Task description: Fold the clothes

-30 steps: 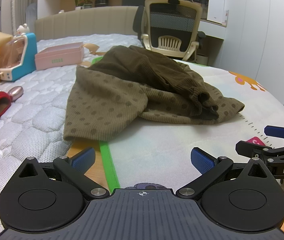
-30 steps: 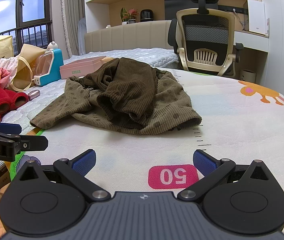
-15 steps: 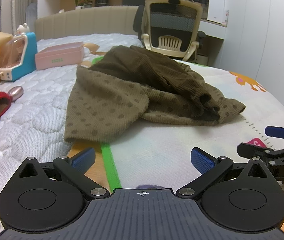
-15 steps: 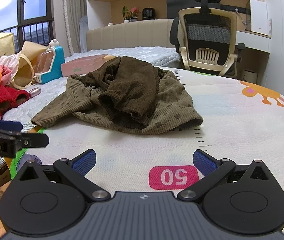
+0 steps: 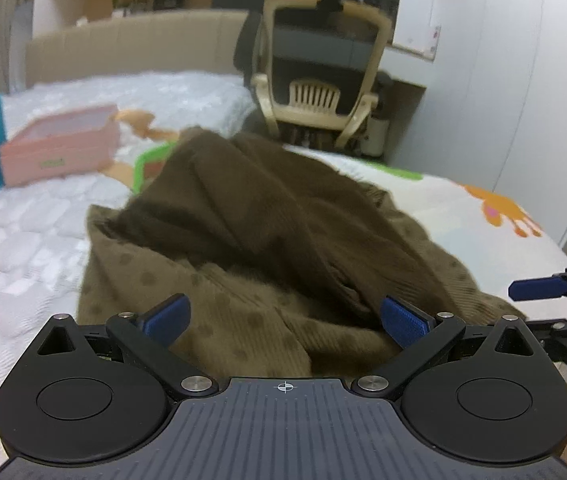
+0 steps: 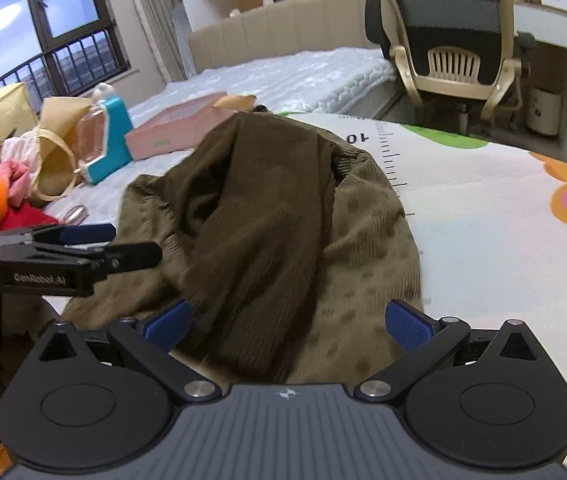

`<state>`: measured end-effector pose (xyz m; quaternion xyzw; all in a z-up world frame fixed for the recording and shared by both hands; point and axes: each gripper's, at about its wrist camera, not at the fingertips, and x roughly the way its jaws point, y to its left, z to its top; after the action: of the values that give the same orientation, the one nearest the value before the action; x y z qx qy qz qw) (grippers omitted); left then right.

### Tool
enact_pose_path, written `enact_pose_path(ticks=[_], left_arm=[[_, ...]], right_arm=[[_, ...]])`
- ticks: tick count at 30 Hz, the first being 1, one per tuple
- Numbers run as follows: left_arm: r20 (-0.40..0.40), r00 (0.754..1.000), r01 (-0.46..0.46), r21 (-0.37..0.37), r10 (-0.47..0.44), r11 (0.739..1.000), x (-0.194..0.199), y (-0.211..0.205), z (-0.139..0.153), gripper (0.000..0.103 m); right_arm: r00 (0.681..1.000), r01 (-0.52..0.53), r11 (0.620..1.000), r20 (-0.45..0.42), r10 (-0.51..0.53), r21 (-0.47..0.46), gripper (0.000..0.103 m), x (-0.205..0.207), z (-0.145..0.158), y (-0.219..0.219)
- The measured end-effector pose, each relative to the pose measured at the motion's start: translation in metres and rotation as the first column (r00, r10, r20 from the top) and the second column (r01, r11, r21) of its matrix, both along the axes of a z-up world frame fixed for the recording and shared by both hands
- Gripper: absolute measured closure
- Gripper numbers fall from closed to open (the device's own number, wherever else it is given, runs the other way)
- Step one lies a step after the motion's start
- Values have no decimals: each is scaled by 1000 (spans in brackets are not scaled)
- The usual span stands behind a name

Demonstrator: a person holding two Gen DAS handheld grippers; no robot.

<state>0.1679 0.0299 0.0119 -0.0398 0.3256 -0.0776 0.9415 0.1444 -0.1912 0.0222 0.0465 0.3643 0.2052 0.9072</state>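
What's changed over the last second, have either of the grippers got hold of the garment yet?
Both grippers moved forward to the brown garment: the left gripper and right gripper now straddle its near edge, jaws open, nothing gripped. The garment lies crumpled as before on the mat.

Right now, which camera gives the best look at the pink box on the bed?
The left wrist view. The pink box shows its whole front and open top there, though slightly blurred. In the right wrist view the same box sits farther back, and the brown clothes cover its right end.
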Motion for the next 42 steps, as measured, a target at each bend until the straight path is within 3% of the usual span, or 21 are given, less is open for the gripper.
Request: enact_pose_path(ticks=[6, 10, 13, 16, 18, 20, 22, 24, 28, 31, 32, 34, 36, 39, 42], left_arm=[[-147, 988, 17, -121, -35, 992, 26, 24, -27, 0], [-117, 993, 16, -144, -33, 989, 18, 31, -32, 0], [-125, 990, 53, -89, -64, 995, 17, 24, -32, 0], [-150, 977, 143, -54, -149, 988, 21, 24, -24, 0], [-95, 979, 174, -88, -182, 981, 20, 38, -6, 0], [-22, 987, 159, -103, -162, 982, 29, 55, 9, 0], [43, 991, 127, -105, -123, 986, 43, 72, 20, 0], [93, 993, 86, -116, -75, 990, 60, 88, 29, 0], [21, 999, -34, -190, 39, 981, 112, 111, 0, 0], [-17, 1000, -18, -179, 16, 984, 126, 105, -11, 0], [-28, 1000, -5, -171, 1, 985, 128, 101, -14, 1], [-44, 998, 29, -156, -36, 987, 131, 92, -16, 1], [-39, 993, 104, -153, -112, 983, 121, 76, -9, 2], [-65, 970, 218, -194, -234, 956, 89, 56, -4, 2], [-96, 932, 322, -224, -350, 920, 47, 38, -3, 2]], right_arm=[[991, 37, 997, -128, -28, 70, 0, 33, -27, -6], [988, 76, 986, -146, -54, 147, 0, 31, -33, -14], [988, 46, 995, -149, -32, 86, 0, 34, -31, -6], [986, -52, 998, -157, 47, -29, 0, 40, -26, 7], [992, -70, 997, -104, 67, -32, 0, 47, -11, 2], [999, -40, 997, 22, 41, -70, 1, 56, 10, -5], [996, -23, 995, 87, 31, -93, 10, 81, 23, -6], [995, -27, 995, 98, 37, -94, 34, 115, 28, -4], [995, 36, 997, 94, -30, -62, 38, 180, 7, 13], [998, 41, 999, 52, -40, -26, 38, 220, -21, 29], [999, 37, 999, 18, -37, 1, 46, 224, -26, 32], [998, 30, 998, -56, -27, 62, 52, 229, -36, 34], [998, -49, 998, -48, 51, 34, 61, 211, -32, 41], [989, -131, 991, -64, 131, 16, 61, 170, -22, 32], [976, -192, 981, -105, 193, 16, 61, 116, -17, 13]])
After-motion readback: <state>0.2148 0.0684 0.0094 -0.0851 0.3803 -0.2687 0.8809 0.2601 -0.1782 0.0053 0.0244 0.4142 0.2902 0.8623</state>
